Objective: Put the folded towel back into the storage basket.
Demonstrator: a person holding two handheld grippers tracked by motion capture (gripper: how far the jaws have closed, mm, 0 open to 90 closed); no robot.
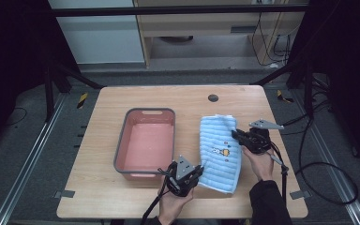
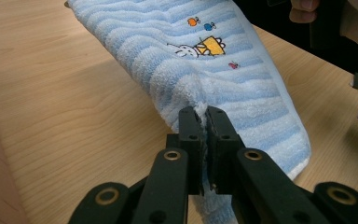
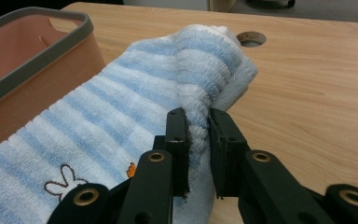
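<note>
A: Between the fingers of our left gripper point(image 2: 204, 122) we have a pinch of the blue striped towel point(image 1: 221, 152), the black fingers point(image 2: 189, 140) clamped tight on its near edge.

B: And at the far end, our right gripper point(image 3: 198, 122) is clamped on a bunched fold of the same towel, the cloth squeezed between its fingers point(image 3: 177, 140).

A: So the towel stretches between the two grips, above the desk point(image 1: 122, 197). Its embroidered rabbit lies beyond our left fingers.

B: On our side the rabbit sits below and left of the fingers. The pink bin point(image 1: 144, 141) stands just beside the towel, to the left of both grippers in the high view.

A: A round hole point(image 1: 213, 98) in the desk lies beyond the right fingers.
</note>
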